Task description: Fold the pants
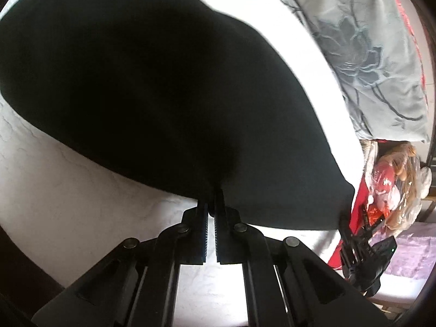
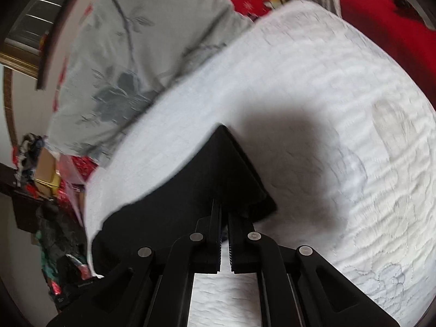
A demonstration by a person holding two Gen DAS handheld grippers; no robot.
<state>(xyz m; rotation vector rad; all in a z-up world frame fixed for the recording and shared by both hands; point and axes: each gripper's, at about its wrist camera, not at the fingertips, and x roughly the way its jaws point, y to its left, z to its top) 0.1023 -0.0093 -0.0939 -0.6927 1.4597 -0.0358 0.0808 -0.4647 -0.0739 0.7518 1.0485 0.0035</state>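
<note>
The black pants lie spread over a white quilted bed cover and fill most of the left wrist view. My left gripper is shut on the near edge of the pants, with the cloth pinched between its tips. In the right wrist view my right gripper is shut on a corner of the black pants, which stands up in a peak above the white bed cover. The right gripper also shows at the right of the left wrist view, at the pants' far corner.
A grey pillow with a flower print lies beyond the pants; the same grey pillow sits at the upper left in the right wrist view. Red fabric and plastic-wrapped clutter lie off the bed's edge.
</note>
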